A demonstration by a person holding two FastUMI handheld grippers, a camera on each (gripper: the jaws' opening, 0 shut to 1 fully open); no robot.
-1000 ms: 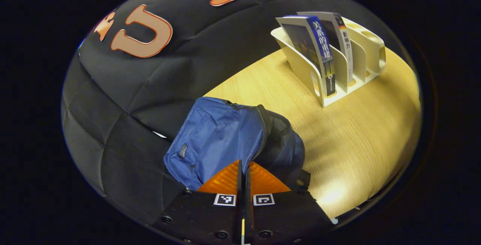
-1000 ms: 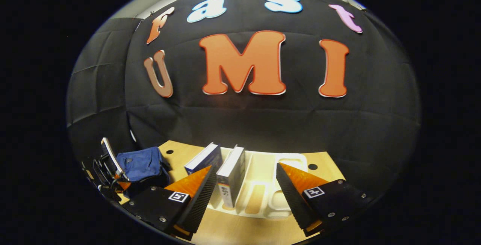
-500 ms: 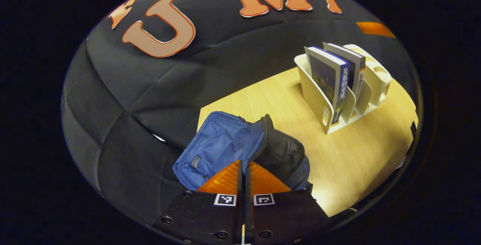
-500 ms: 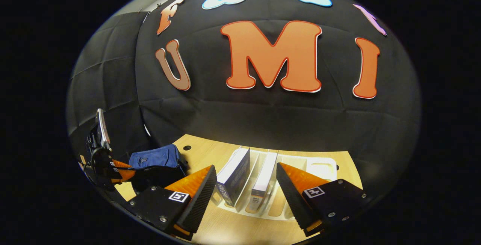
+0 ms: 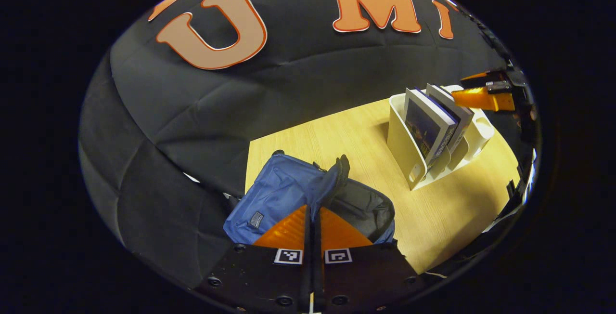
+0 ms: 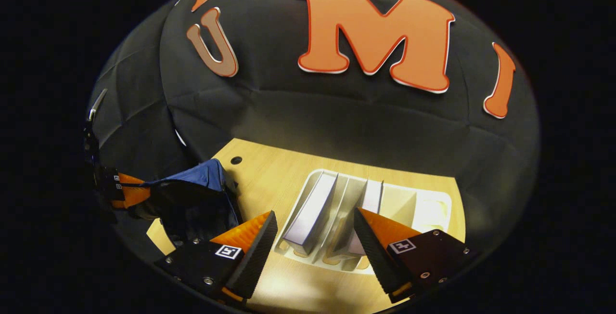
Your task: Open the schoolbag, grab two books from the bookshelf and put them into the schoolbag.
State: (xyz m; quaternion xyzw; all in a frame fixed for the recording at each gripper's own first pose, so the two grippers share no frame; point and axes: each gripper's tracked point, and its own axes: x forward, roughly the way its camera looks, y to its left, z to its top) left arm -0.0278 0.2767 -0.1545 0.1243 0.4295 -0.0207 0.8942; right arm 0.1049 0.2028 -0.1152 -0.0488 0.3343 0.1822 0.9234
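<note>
Light wood-grain tabletop (image 5: 332, 133) w/ small round dark hole (image 6: 236, 160) near back edge; black quilted cloth booth wall (image 5: 269, 92) behind.

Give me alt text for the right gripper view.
The open right gripper hovers above two upright books in a cream plastic bookshelf rack on a light wooden table. To the left, the left gripper holds the blue fabric schoolbag open.

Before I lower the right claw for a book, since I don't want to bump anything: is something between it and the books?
Nothing visible: the open right claw hangs over both books in the bookshelf.
</note>
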